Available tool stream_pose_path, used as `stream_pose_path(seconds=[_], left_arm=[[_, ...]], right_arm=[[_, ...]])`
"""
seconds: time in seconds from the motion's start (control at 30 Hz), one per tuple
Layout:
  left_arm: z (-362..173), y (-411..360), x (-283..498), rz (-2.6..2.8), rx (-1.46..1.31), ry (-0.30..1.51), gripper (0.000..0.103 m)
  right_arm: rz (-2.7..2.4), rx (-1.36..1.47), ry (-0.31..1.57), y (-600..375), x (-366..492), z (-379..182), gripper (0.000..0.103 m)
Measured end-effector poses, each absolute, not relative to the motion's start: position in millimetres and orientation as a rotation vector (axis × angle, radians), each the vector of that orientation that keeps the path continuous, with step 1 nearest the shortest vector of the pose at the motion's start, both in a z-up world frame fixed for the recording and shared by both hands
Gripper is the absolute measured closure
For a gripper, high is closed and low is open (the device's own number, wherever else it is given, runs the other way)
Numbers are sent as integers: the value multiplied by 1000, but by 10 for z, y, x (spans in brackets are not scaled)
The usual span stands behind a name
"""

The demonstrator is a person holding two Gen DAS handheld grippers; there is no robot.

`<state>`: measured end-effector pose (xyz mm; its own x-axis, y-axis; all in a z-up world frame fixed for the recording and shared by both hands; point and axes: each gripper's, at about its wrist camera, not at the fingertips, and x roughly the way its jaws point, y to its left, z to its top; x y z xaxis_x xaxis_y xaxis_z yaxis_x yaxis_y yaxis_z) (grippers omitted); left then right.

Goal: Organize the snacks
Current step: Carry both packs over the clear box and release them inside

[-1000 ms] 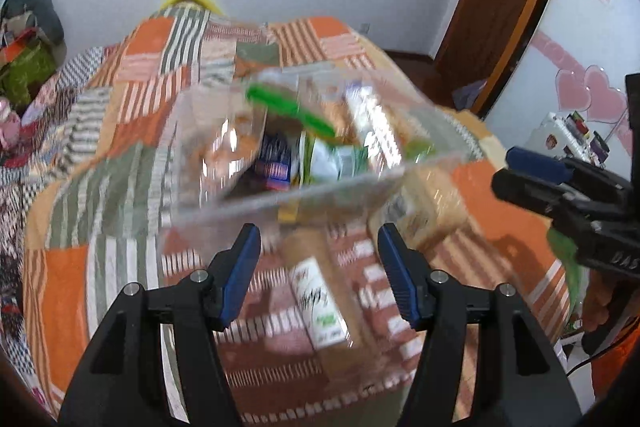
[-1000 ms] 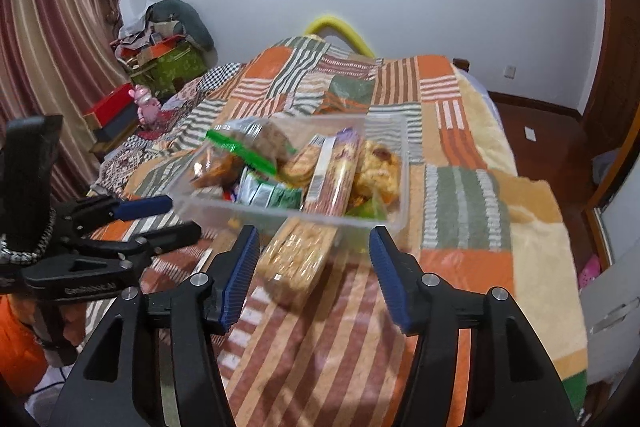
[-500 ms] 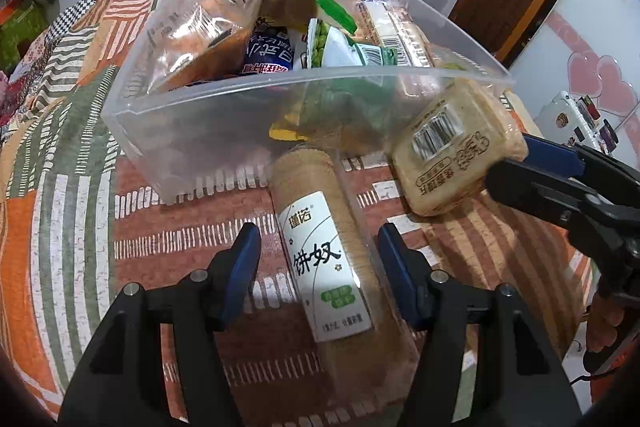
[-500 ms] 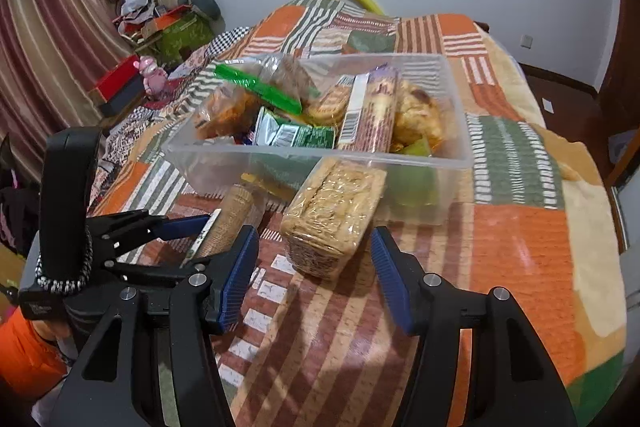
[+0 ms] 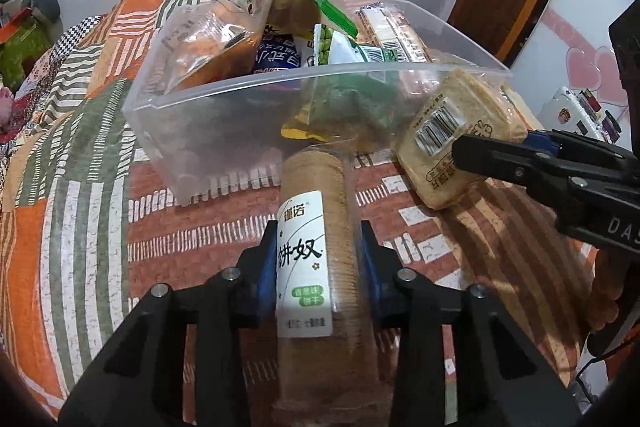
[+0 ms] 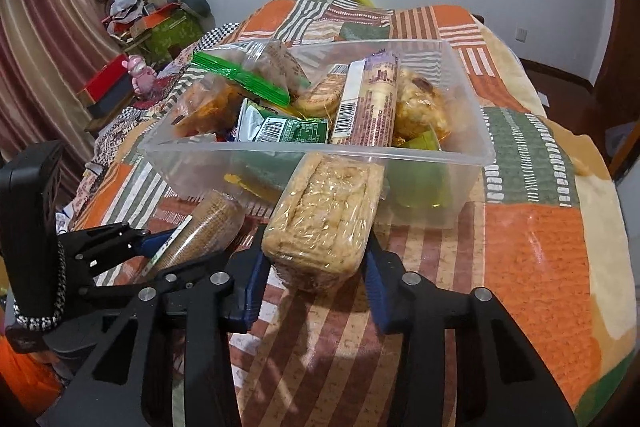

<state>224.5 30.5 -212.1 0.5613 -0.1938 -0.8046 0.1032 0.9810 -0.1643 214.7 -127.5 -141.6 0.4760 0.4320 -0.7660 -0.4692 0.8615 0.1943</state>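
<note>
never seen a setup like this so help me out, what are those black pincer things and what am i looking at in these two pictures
Each black pincer is a hand-held tool: a person holds one in each hand, with a wide-angle camera on it looking along its two blue-padded fingers. One picture comes from each camera.

In the left view, the left tool is closing around a round biscuit tube. In the right view, the right tool is closing around a clear-wrapped cracker pack. Both packs lie on a patchwork bedspread, just in front of a clear plastic bin already full of snack packets. Each tool also shows at the other picture's edge.
</note>
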Motion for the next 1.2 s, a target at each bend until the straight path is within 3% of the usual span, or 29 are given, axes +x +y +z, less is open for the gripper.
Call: stream_pose_path(seconds=[0.7,1.2], left_arm=[[-1380,133,2097,-195,-73,819,68],[-852,81,2662,-196,-103,697,68]], right_arm=[[497,-27,798,-1673,1979,-963,70],[456,10,683,-1792,2252,-602,70]])
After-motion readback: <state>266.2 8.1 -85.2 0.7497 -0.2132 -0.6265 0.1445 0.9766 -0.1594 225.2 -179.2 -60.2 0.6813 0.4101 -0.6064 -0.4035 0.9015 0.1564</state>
